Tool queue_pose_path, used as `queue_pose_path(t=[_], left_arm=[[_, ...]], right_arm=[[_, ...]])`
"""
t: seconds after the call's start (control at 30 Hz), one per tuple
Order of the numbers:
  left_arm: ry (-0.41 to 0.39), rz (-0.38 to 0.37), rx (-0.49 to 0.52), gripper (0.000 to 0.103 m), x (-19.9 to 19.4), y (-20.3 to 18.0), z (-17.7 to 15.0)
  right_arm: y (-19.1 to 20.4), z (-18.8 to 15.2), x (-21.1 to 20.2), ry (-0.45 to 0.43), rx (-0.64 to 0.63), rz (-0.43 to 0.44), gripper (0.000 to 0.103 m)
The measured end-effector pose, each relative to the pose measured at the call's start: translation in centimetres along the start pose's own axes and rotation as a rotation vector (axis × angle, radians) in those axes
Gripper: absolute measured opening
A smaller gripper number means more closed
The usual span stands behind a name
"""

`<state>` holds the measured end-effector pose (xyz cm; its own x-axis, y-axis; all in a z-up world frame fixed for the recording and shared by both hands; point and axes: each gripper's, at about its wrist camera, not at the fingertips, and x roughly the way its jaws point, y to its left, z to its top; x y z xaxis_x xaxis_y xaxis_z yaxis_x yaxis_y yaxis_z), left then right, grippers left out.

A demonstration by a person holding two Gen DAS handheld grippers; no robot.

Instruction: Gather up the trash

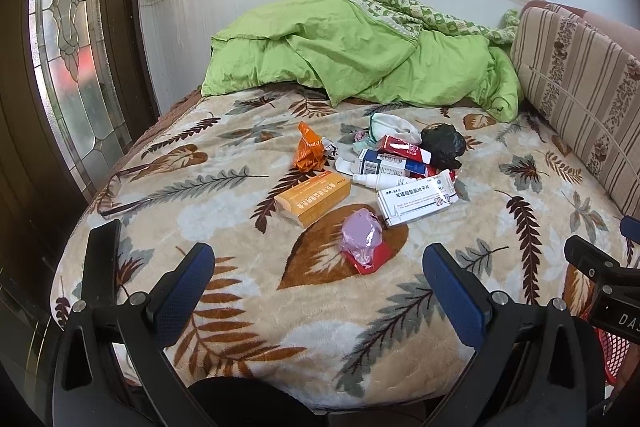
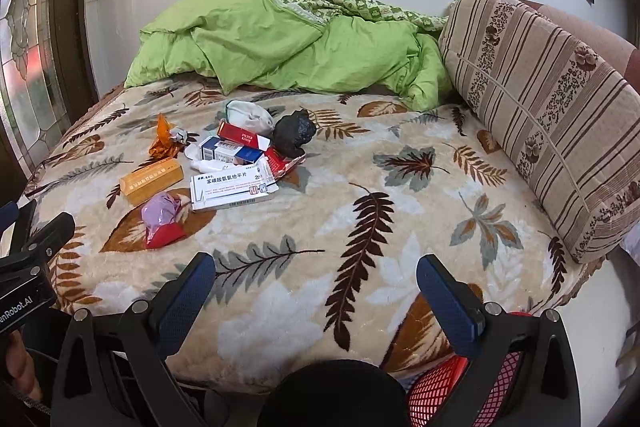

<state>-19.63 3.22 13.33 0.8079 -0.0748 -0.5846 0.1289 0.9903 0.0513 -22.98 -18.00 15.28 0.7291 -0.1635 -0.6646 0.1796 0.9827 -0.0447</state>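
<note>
**Trash heaped on the bed, both hand-held grippers wide open and empty**

The left hand-held gripper [image 1: 318, 281] hangs above the near edge of the bed [image 1: 248, 291], its blue-padded fingers [image 1: 182, 293] spread wide with nothing between them; the right hand-held gripper [image 2: 316, 301] hangs the same way further to the right, jaws wide apart and empty, over a bare stretch of the leaf-patterned blanket [image 2: 360, 227].

The trash lies in a loose cluster in the middle of the bed, well apart from both grippers; nearest the left gripper is a pink-and-red plastic wrapper [image 1: 364, 241]; just behind it lie an orange box [image 1: 312, 199] and a white medicine box [image 1: 416, 201], side by side but apart; behind those a blue-and-white box [image 1: 384, 165] and a red box [image 1: 404, 147] are stacked in a heap with a small white bottle [image 1: 372, 181]; a crumpled orange foil packet [image 1: 308, 149] sits to the left of the heap, a black crumpled bag [image 1: 442, 145] to its right, and a white wad of cloth or paper [image 1: 394, 127] behind it.

A green quilt [image 1: 360, 67] is bunched at the far end of the bed against the wall; a striped cushion [image 2: 540, 107] runs along the right side; a red mesh basket [image 2: 460, 391] shows below the bed's near edge, under the right gripper.
</note>
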Motion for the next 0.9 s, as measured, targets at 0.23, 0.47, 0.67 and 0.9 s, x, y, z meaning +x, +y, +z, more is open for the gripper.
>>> queue_pose_path(t=[0.23, 0.47, 0.67, 0.9], left_arm=[[0.001, 0.001, -0.003, 0.103, -0.04, -0.07, 0.11], [0.001, 0.002, -0.004, 0.103, -0.06, -0.12, 0.20], [0.003, 0.002, -0.005, 0.103, -0.07, -0.12, 0.25], [0.004, 0.002, -0.006, 0.103, -0.03, -0.19, 0.19]], right_arm=[[0.02, -0.03, 0.07, 0.003, 0.000, 0.000, 0.102], [0.15, -0.05, 0.06, 0.004, -0.001, 0.000, 0.102], [0.17, -0.07, 0.08, 0.004, -0.001, -0.001, 0.102], [0.19, -0.09, 0.09, 0.006, 0.000, 0.001, 0.102]])
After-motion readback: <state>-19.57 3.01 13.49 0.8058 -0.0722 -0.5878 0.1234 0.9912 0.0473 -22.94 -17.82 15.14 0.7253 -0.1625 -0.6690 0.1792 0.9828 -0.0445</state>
